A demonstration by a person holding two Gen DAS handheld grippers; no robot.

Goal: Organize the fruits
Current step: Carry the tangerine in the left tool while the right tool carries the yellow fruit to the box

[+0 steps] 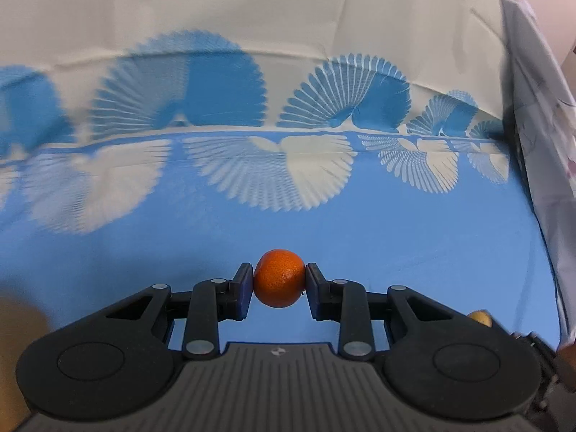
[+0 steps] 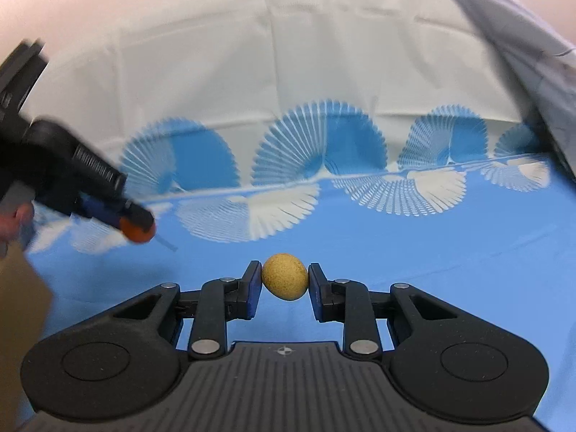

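Two round fruits: glossy orange mandarin, speckled tan-yellow ball

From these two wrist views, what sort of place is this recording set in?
Probably a makeshift tabletop set-up indoors, though the room itself is hardly visible. A blue and white fan-print tablecloth covers the surface, a grey cloth hangs at the right, and each tool holds one small fruit.

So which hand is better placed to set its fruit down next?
Neither, judging by these views: the left claw grips the orange, the right claw the yellow fruit, and no container shows.
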